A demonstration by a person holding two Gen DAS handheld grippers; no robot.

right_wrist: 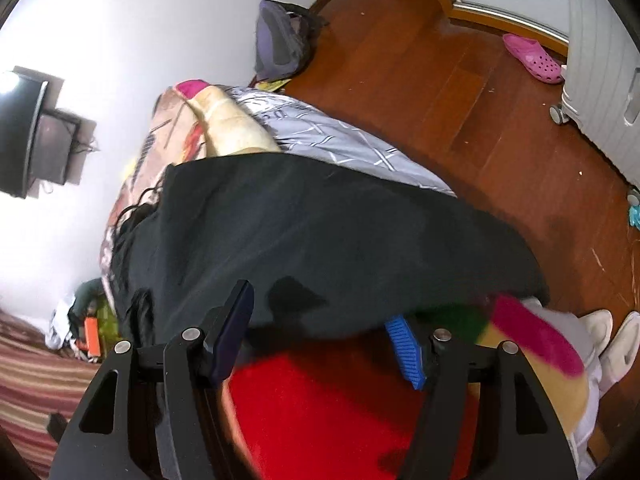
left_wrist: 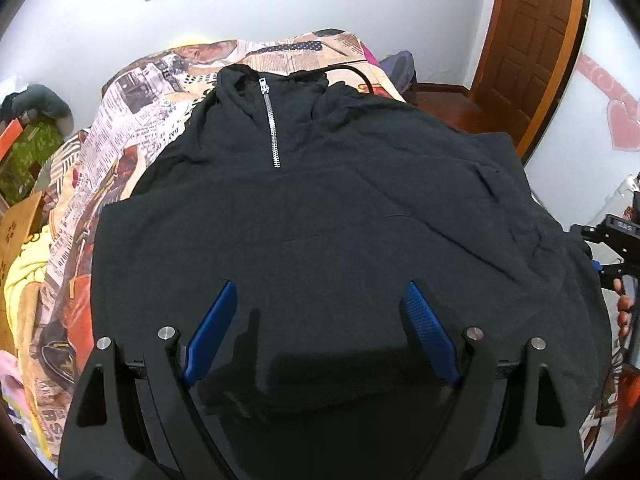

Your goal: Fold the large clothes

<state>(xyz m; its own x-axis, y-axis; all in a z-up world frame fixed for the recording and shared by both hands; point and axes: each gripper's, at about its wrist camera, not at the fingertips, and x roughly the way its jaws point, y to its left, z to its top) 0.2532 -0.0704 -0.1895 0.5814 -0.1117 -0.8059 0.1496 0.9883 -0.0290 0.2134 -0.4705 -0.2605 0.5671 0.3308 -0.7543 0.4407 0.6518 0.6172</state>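
I see pullover (left_wrist: pixel 320 220) flat on bed (left_wrist: pixel 120 128), collar far, hem near | left gripper (left_wrist: pixel 320 320) over hem | right gripper (right_wrist: pixel 320 328) at pullover's right edge | floor (right_wrist: pixel 480 120) right of bed | suitcase (right_wrist: pixel 600 80) beyond

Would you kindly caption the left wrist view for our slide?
Open left tongs hover over a black zip-neck pullover spread flat on a newspaper-print bedspread.

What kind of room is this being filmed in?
Most likely a home bedroom: a bed with a newspaper-print blanket, a wooden door, and a pink clog on the wood floor.
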